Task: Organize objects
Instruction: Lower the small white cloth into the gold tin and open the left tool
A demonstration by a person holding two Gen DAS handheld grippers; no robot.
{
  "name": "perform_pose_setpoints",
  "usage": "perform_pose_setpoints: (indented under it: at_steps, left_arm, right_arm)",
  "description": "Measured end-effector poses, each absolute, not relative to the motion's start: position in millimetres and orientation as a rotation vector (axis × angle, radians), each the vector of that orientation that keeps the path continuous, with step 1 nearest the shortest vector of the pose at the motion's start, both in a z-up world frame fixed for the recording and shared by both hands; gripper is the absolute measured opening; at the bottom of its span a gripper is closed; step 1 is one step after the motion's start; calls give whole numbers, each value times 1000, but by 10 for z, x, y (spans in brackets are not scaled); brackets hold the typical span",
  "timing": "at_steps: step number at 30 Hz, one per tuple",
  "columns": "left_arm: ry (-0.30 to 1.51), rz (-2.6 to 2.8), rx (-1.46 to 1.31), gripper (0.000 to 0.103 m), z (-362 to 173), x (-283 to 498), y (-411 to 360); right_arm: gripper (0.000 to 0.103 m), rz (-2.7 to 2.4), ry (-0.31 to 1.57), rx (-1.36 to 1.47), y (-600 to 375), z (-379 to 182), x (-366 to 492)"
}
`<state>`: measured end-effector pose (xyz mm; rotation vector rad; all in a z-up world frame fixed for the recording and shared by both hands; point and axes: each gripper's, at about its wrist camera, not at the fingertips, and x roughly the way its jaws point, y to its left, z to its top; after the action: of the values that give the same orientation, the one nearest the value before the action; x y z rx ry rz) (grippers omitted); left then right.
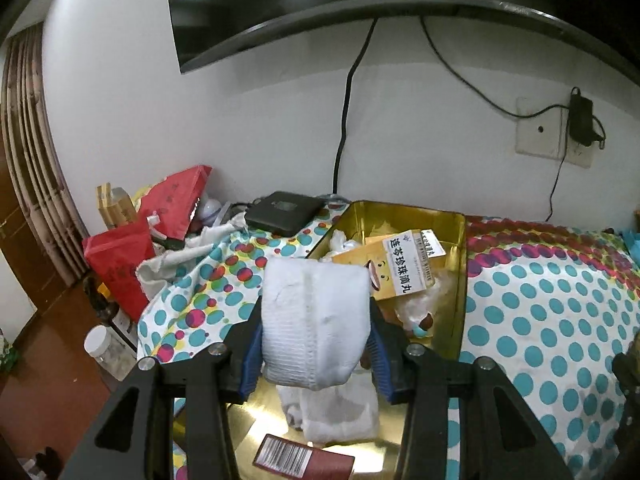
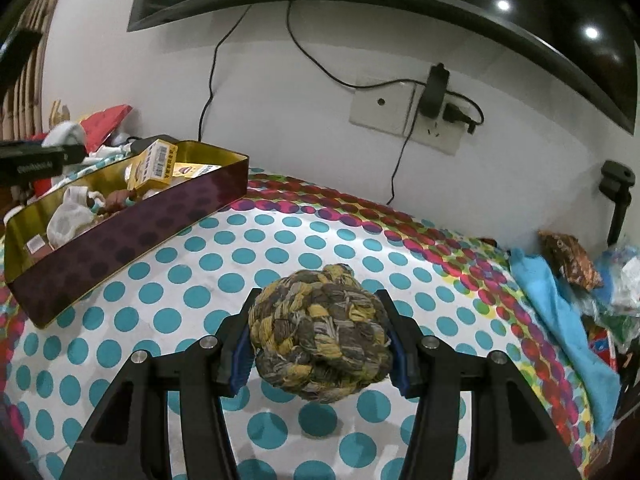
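Left gripper (image 1: 316, 332) clamps a folded white cloth bundle (image 1: 315, 320) between its blue-padded fingers (image 1: 251, 354), holding it above the open gold-lined rectangular tin box (image 1: 460, 280) that sits on the desk's polka-dot cloth (image 1: 540, 320). Inside the box, beyond the bundle, lies a yellow medicine carton with Chinese lettering (image 1: 404, 264); below the bundle are a crumpled white cloth (image 1: 340, 412) and a dark red barcoded packet (image 1: 304, 460) on the box floor. To the left of the box rest a flat black device (image 1: 285, 211) and red bags (image 1: 120, 264) near the wall.

Right gripper (image 2: 320, 332) is closed around a round braided ball of yellow, grey and brown yarn (image 2: 320, 332), its fingers (image 2: 240, 356) pressed against both sides, the ball held just over the dotted cloth (image 2: 200, 292). Seen from this wrist view, the tin box (image 2: 132, 236) stands well to the left of the ball, its dark purple outer wall facing the camera, with the yellow carton (image 2: 154, 164) and white cloths (image 2: 68, 216) inside. To the right of the ball, a blue cloth (image 2: 560, 312) lies at the desk's edge. A wall socket (image 2: 404, 114) with a black plug adapter (image 2: 434, 92) is on the white wall behind the box.
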<state>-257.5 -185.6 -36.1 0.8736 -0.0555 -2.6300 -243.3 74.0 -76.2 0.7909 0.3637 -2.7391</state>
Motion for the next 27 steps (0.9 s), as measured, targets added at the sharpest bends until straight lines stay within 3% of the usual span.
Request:
perform_pose_setpoints:
  at_steps: [10, 22, 27]
  left_arm:
    - [92, -2541, 965, 46, -490, -2790, -2151]
    - [79, -2561, 969, 47, -512, -2822, -2123]
    - [96, -2573, 959, 76, -473, -2782, -2115]
  right_arm:
    - [51, -2735, 342, 822, 759, -778, -2467]
    - [50, -2730, 376, 825, 707, -788, -2451]
    - [50, -2728, 379, 828, 706, -785, -2446]
